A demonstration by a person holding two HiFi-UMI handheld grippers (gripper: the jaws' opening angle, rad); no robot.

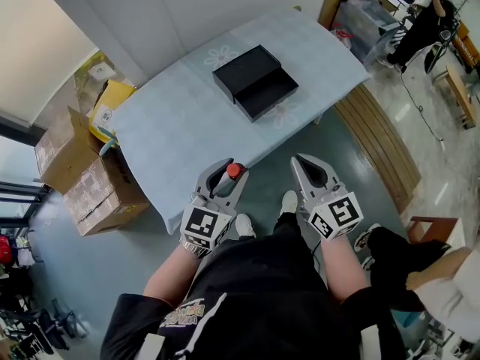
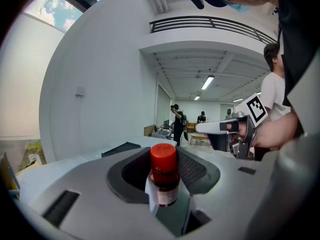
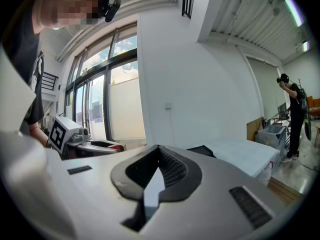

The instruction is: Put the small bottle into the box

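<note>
A small dark bottle with a red cap (image 1: pixel 235 170) stands upright between the jaws of my left gripper (image 1: pixel 225 169), which is shut on it; the bottle (image 2: pixel 164 176) fills the middle of the left gripper view. I hold it just off the near edge of the table (image 1: pixel 172 133). The black box (image 1: pixel 255 81) lies open at the table's far middle, its lid beside the tray. My right gripper (image 1: pixel 301 160) hovers to the right of the left one, shut with nothing in it; the right gripper (image 3: pixel 159 151) shows its pads together. The box (image 3: pixel 205 150) lies ahead of it.
Cardboard boxes (image 1: pixel 90 178) and a yellow bag (image 1: pixel 112 103) crowd the floor left of the table. A wooden bench (image 1: pixel 382 141) runs along its right side. A plastic bin (image 1: pixel 367 21) and a person (image 1: pixel 420 21) are at the far right.
</note>
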